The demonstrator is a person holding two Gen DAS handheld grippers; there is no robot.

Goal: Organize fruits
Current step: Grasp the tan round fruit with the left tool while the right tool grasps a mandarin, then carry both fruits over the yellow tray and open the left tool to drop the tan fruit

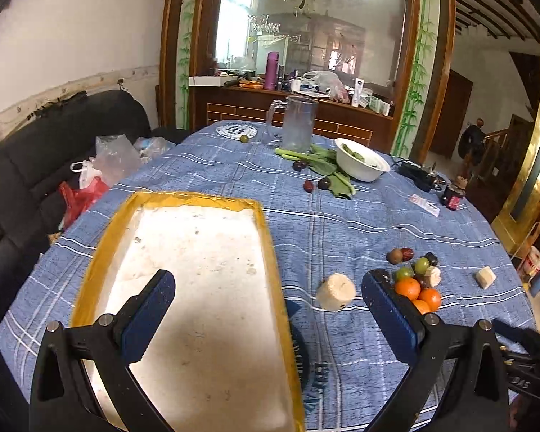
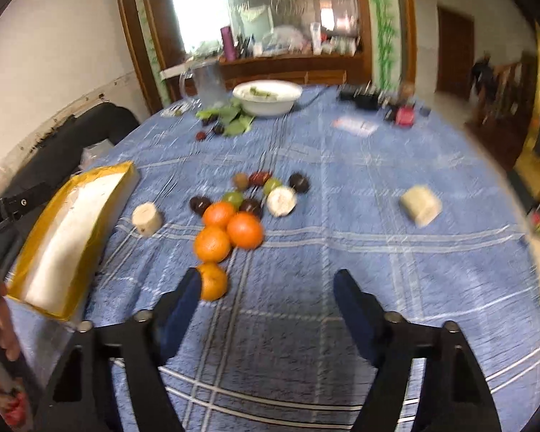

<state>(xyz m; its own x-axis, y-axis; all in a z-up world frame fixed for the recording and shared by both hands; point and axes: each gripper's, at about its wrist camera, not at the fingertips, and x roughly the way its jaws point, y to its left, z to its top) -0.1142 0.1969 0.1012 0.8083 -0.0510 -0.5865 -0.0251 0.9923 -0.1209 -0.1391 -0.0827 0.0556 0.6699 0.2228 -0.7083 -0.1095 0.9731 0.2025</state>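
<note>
Both grippers wide open, nothing held: left gripper (image 1: 268, 306) hung over the rectangular foam tray (image 1: 205, 237), right gripper (image 2: 268, 288) near round oranges (image 2: 228, 228) piled on the checked blue cloth (image 2: 342, 252)

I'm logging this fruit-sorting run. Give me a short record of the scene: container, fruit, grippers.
container: foam tray with yellow-taped rim, nothing in it
oranges: four, clustered on the blue tablecloth
small fruits: green and dark ones just beyond the oranges
left gripper: jaws open, above tray
right gripper: jaws open, nearest orange beside its left jaw
</note>
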